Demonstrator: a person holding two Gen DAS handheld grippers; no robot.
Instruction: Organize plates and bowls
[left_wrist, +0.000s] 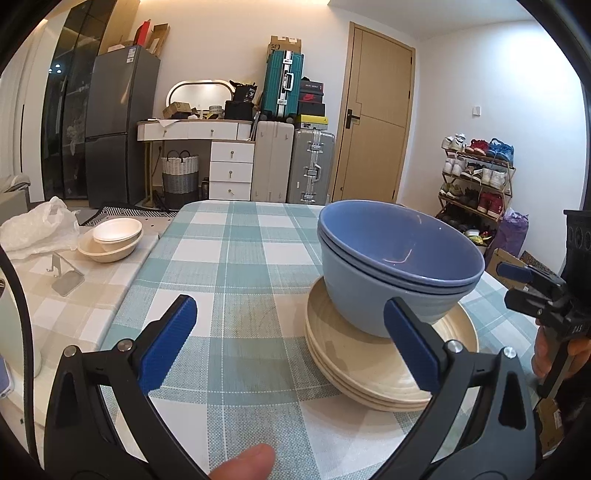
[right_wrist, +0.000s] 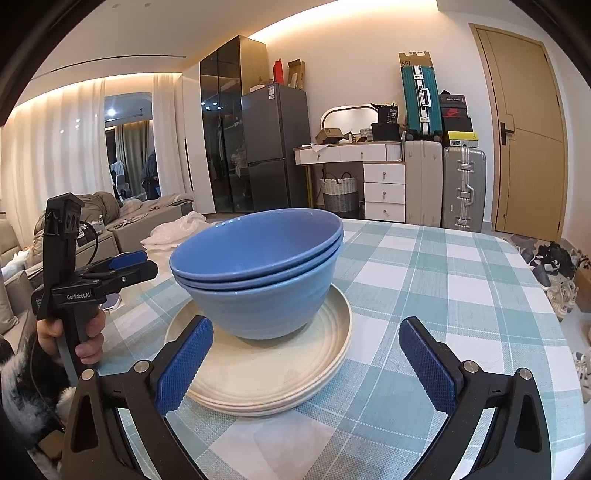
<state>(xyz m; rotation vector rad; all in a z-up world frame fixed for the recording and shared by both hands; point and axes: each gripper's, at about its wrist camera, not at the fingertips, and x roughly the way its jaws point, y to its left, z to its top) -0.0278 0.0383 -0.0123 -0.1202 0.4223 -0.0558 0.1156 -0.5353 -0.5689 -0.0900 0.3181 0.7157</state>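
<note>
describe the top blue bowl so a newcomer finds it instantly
On the checked table, find the stack of cream plates. Blue bowls sit nested on it; the top blue bowl is the innermost, darker than the paler bottom one.

My left gripper (left_wrist: 291, 339) is held level, its blue-padded jaws spread wide with nothing between them, my thumb tip (left_wrist: 245, 463) showing at six o'clock. My right gripper (right_wrist: 304, 363) is likewise spread and holding nothing. Each hand grips its handle, the left hand (right_wrist: 70, 332) at nine o'clock in the right wrist view.
</note>
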